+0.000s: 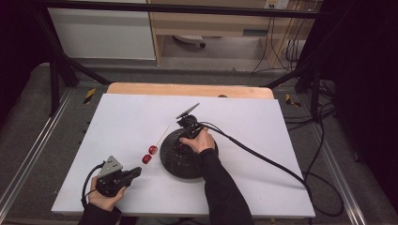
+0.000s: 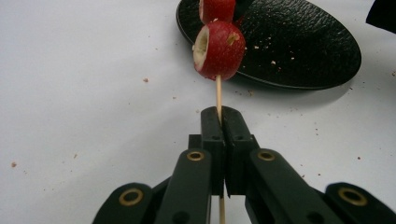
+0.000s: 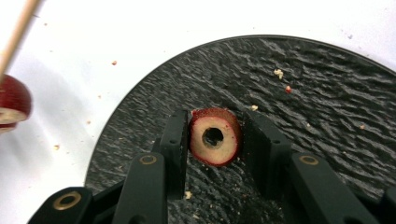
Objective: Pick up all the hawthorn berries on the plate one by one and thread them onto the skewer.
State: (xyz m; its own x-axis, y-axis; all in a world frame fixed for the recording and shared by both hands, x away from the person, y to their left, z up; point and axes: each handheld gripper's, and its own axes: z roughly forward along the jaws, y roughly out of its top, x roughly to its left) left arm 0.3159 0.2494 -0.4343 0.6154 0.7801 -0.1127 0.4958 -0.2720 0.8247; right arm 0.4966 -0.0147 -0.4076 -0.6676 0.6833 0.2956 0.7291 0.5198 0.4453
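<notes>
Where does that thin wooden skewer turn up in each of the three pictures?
High view: the skewer slants left of centre, from the left gripper past the black plate's rim.
Left gripper view: upright at centre, clamped in shut jaws, red fruit piece threaded on.
Right gripper view: top left corner, above the fruit ring the right gripper grips.
Shared landmark: the black plate.

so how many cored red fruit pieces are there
3. Two cored fruit pieces sit threaded on the skewer over the white table. A third piece stands on the black plate between the right hand-held gripper jaws. More may be hidden.
</notes>
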